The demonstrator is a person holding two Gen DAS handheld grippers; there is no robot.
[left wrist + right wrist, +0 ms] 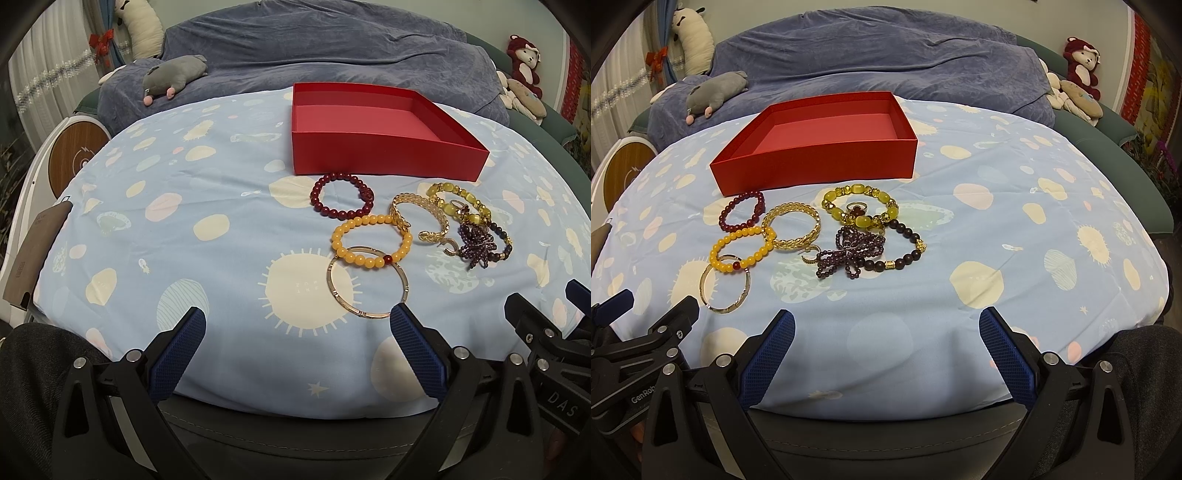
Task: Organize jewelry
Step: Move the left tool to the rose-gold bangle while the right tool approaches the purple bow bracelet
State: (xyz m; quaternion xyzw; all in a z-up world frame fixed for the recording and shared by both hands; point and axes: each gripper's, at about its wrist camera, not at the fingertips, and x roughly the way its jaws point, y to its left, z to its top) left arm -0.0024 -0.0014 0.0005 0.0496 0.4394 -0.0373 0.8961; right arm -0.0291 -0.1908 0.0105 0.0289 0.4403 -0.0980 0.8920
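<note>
Both grippers, left gripper [297,326] and right gripper [886,326], jaws apart, empty, at bed near edge. Red box [373,155] empty. Risk: thin gold bangle [367,282] tucked under yellow bead bracelet [371,242]; lifting one drags other.

A bed under a pale blue planet-print sheet [177,206] carries an open red box [373,129] and, just in front, a cluster of bracelets (some overlapping): dark red beads [343,197], yellow beads [369,242], a thin gold bangle [365,284].
</note>
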